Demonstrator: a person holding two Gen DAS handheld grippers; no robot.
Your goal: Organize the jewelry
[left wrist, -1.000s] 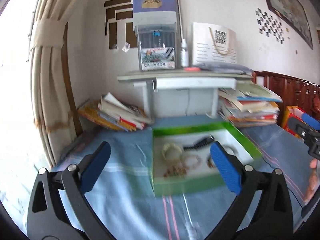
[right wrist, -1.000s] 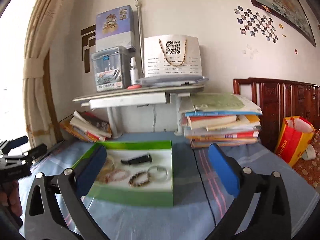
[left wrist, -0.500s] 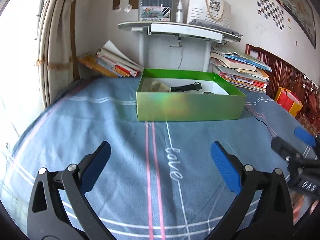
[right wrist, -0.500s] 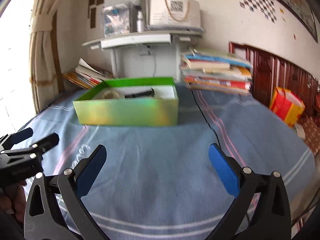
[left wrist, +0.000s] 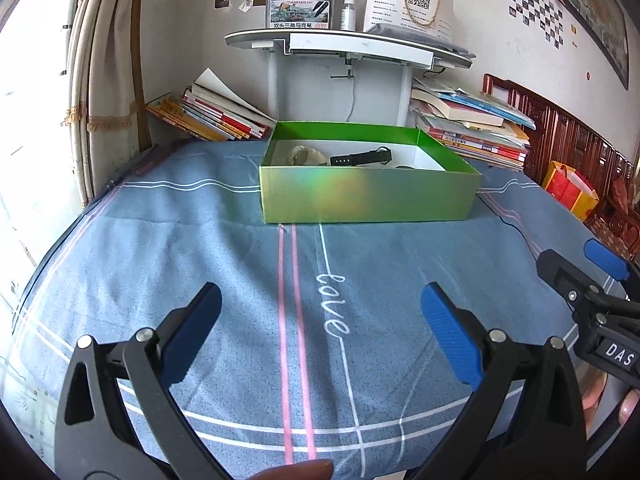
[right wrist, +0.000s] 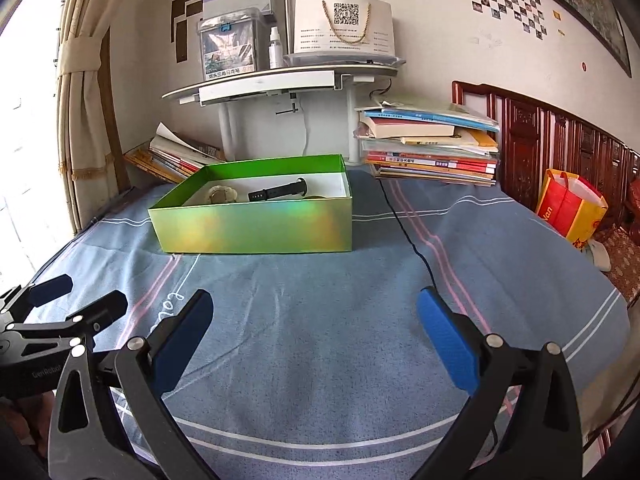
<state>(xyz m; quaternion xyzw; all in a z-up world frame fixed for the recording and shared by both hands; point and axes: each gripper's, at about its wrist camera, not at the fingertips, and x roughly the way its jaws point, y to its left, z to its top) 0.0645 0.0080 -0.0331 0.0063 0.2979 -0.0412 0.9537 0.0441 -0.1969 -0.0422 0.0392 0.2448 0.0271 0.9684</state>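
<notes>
Both hand-held grippers hang low over the near part of the bed with their jaws spread wide and nothing between them: the left gripper (left wrist: pixel 320 332) sits above the blue sheet (left wrist: pixel 240 280) by the stitched "love" script (left wrist: pixel 331 304), and the right gripper (right wrist: pixel 314 336) is just beside it, above the same cloth. Each is well apart from the green box (left wrist: pixel 368 196), which stands farther back on the sheet in front of the white desk (left wrist: pixel 344 46) and between two book stacks (right wrist: pixel 432 148). Inside the box a black watch (left wrist: pixel 362 157) lies across the white floor, with a pale, bundled piece of jewelry (left wrist: pixel 306 156) beside it on the left; a sliver of something else shows near the right wall, too hidden by the box's front wall to name. No loose jewelry is visible on the sheet around the box or under either gripper, so by the look of it the gathering is done or nearly done. What may remain, if anything, is tidying the pieces inside the box, though its contents are mostly hidden from this low angle. A black cable (right wrist: pixel 408 236) trails across the sheet to the right of the box.
</notes>
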